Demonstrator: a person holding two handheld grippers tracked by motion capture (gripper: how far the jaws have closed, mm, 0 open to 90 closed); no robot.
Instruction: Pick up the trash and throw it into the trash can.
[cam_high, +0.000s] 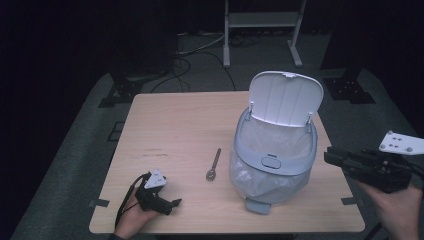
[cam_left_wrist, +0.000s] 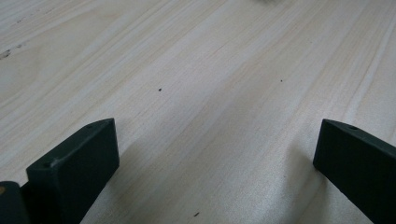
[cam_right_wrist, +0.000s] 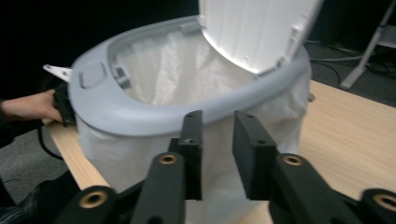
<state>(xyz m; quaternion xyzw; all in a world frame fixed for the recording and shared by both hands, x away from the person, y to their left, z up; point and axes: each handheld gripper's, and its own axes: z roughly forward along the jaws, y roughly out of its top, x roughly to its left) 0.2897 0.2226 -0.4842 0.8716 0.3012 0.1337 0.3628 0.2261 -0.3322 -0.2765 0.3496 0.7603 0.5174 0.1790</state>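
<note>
Left gripper (cam_high: 176, 202): rests low on the table (cam_high: 170, 125) near its front left corner, jaws spread wide over bare wood, holding nothing.
Spoon (cam_high: 214, 164): lies on the table between left gripper and bin.
Bin (cam_high: 274, 160): stands right of centre, white lid (cam_high: 285, 97) raised, plastic liner inside.
Right gripper (cam_high: 330, 156): held off the table's right edge, aimed at the bin; jaws a narrow gap apart, nothing between them.
</note>
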